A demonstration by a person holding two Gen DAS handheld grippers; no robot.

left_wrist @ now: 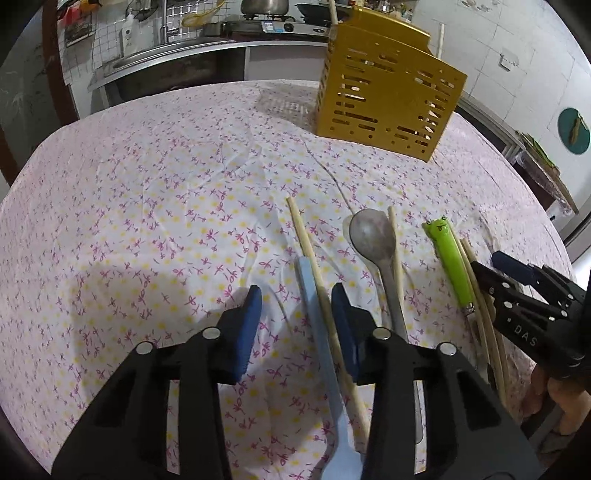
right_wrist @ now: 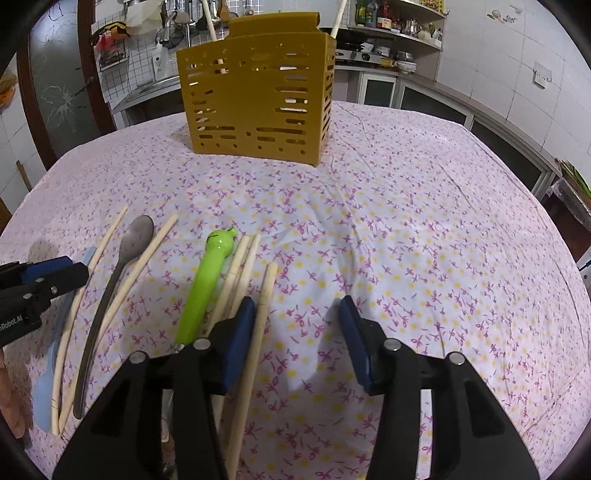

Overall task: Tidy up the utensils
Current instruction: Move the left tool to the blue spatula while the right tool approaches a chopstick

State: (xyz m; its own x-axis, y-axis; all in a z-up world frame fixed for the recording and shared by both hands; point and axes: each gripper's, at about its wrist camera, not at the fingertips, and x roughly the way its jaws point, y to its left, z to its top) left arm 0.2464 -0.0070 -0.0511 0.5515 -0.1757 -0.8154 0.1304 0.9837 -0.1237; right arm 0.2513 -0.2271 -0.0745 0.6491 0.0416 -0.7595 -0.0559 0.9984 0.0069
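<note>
Two chopsticks (right_wrist: 338, 22) are held upright in the yellow caddy (right_wrist: 258, 92) on the worktop (right_wrist: 406, 240). Remaining utensils are laid lengthwise toward it. Both the left claw (left_wrist: 295, 295) and right claw (right_wrist: 297, 306) are spread, empty.

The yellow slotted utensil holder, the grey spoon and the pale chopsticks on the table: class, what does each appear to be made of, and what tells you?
Yellow slotted utensil holder: probably moulded plastic, uniform matte colour, cleanly cut slots.
Grey spoon: likely metal, dull sheen, thin dark handle.
Pale chopsticks: apparently wood or bamboo, matte cream, unpainted.
</note>
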